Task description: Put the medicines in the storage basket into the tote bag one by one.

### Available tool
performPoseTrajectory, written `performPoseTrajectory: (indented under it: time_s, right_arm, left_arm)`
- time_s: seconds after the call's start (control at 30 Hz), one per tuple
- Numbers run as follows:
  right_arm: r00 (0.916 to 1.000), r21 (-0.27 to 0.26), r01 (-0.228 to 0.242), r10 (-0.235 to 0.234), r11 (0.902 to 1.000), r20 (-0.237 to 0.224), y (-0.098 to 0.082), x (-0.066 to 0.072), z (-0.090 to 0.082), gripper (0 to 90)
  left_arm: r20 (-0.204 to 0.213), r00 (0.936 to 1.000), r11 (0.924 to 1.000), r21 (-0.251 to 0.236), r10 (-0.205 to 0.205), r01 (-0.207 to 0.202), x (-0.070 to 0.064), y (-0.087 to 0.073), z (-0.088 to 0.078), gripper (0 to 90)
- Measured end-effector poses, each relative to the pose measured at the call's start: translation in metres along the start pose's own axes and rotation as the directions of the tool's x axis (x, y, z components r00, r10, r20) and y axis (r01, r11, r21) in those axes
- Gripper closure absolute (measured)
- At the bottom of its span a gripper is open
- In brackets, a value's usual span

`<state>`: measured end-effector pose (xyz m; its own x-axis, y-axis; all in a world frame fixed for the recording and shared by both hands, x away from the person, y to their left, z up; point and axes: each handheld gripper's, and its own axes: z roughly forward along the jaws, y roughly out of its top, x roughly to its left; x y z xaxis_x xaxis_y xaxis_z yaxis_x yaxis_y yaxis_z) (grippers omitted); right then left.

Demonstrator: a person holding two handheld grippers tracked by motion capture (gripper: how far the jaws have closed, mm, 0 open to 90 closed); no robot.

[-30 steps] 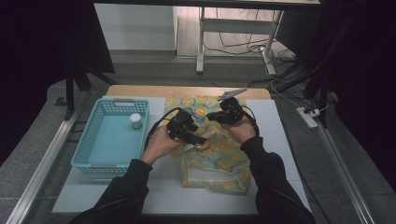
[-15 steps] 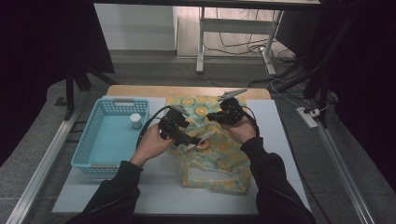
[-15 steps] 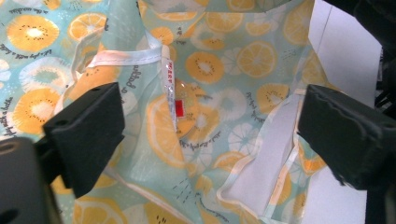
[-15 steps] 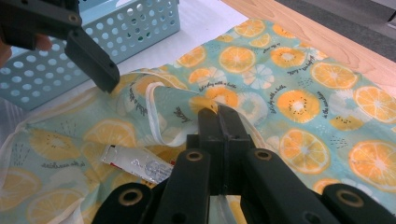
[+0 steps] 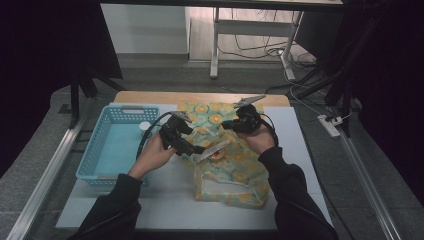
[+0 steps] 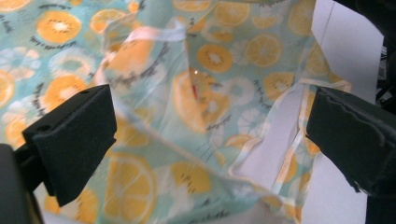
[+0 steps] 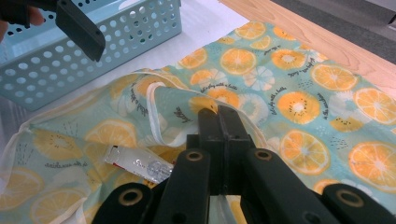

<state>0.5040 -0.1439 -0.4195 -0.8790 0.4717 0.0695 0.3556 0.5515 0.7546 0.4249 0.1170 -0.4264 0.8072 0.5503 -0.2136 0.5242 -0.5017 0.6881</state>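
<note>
Lying spread over the middle of the white table (image 5: 165,200), one orange-slice patterned bag (image 5: 230,165) is being worked by two hand-held grippers. The right gripper (image 5: 239,121) is being kept fully closed on the bag's pale-trimmed rim; in the right gripper view its jaws are seen pressed flat together with a fold of that edge (image 7: 156,116) pinched and lifted between them. The left gripper (image 5: 192,147) is being held just above the bag's left side with its jaws standing wide; they have just been opening, and in the left gripper view the fabric (image 6: 201,102) is seen beneath the gap, touched by neither pad. One silver-and-red sachet (image 7: 136,163) is being seen resting in the bag's mouth, near the closed jaws. One blue perforated basket (image 5: 107,150) is standing at the table's left, just beside the bag, with one small white pot (image 5: 144,126) inside at its far end. The pot is being shown by the high view, whereas the right gripper view is giving the sachet's foil surface and the left gripper view a faint red mark under the thin fabric.
</note>
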Motion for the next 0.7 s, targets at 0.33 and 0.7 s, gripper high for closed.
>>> performPoseTrajectory:
  time_s: [0.33,0.7]
  right_arm:
    - [1.0,-0.007,-0.002,0.002,1.0,-0.008,0.001,0.001,-0.001,89.9]
    - [0.9999,-0.01,-0.004,0.004,0.9999,-0.011,0.002,0.002,-0.003,89.9]
  left_arm:
    - [-0.036,0.9992,0.9993,-0.036,-0.015,0.014,0.017,-0.018,-0.022,0.1]
    - [-0.121,0.99,0.9957,-0.066,-0.072,0.064,0.038,-0.044,-0.047,0.0]
